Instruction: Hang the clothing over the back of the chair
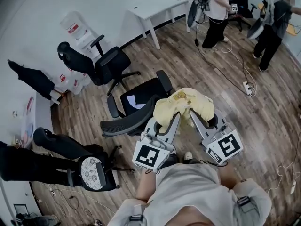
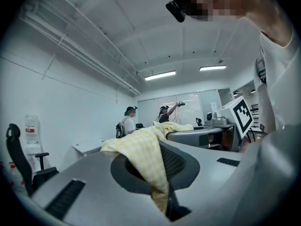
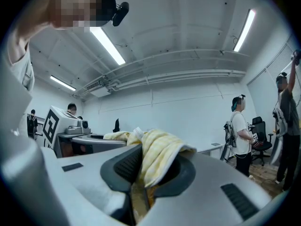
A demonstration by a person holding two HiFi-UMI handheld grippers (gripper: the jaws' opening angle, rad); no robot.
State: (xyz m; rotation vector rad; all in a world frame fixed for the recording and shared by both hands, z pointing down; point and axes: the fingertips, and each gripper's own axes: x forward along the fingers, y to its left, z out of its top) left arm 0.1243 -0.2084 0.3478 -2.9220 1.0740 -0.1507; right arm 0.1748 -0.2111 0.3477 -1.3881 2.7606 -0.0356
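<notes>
Closest to the person, the left gripper (image 1: 171, 121) and the right gripper (image 1: 197, 119) point level and sit side by side. In each gripper view the fingers are clenched on a fold of the yellow checked clothing (image 1: 184, 105). The cloth wedges deep between the left fingers (image 2: 162, 187) and between the right ones (image 3: 136, 192). Held this way, the clothing rides bunched in a heap at 12 o'clock from the person, above the floor, not spread out.

The chair (image 1: 126, 122) stands at about 10 o'clock from the grippers, its curved mesh back nearest and its seat beyond, apart from the cloth.

Several things could go wrong, I judge. With the two grips so close together, the clothing may land as a lump and slide off the rounded back. Each grip looks to hold only a narrow fold, so a tug could pull one free and drop that side. A hanging edge could snag the armrest (image 1: 164, 81) at 11 o'clock. The chair looks like a swivel type on a wheeled base, so a nudge may turn or roll it away.

Farther off, at 1 o'clock, a power strip (image 1: 247, 85) and cables lie on the floor, a trip risk if the person steps that way.
</notes>
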